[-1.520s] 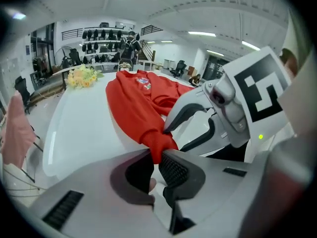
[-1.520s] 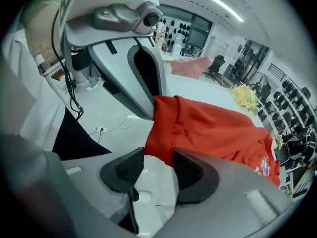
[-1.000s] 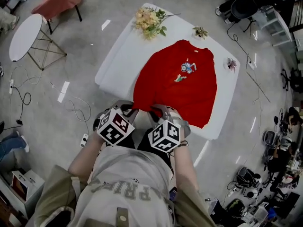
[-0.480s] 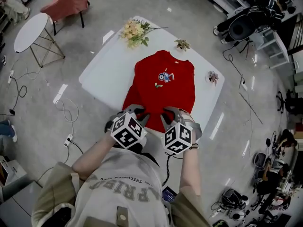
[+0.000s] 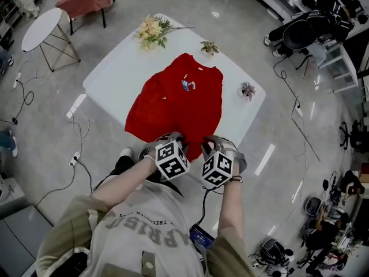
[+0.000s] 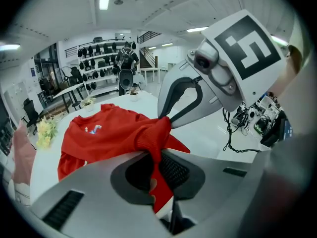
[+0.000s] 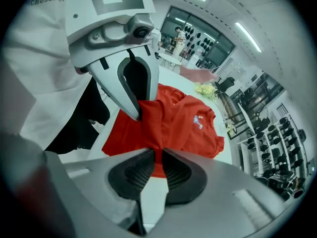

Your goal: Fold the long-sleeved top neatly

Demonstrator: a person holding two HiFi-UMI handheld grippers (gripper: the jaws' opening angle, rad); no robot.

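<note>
Since the earlier frames, both grippers have travelled sideways together along the near side of the table (image 5: 112, 68), and the head view has swung round with them. The long-sleeved top (image 5: 176, 97), which lay broad and flat, now looks narrower and is creased along its left flank.

The left gripper (image 6: 159, 157) has its jaws pressed together on a fold of the red hem; the fabric passes up between the pads and hangs out behind them. The right gripper (image 7: 156, 160) pinches the hem in the same way, just beside the left. Each gripper view shows the other gripper's tips at the same gathered ridge of cloth.

The top lies front up on the white table, with the collar at the far end between the flowers (image 5: 149, 30) and a small plant (image 5: 209, 47). The printed motif faces upward. The hem lies at the near edge, where we hold it.

We judge that the hem is held at two points so that the edge moves as one line and does not twist. We also judge the close spacing of the two grips to be the cause of the bunching at the middle. Both grippers point steeply down, which keeps the rest of the garment resting on the table. No fold is yet visible.
</note>
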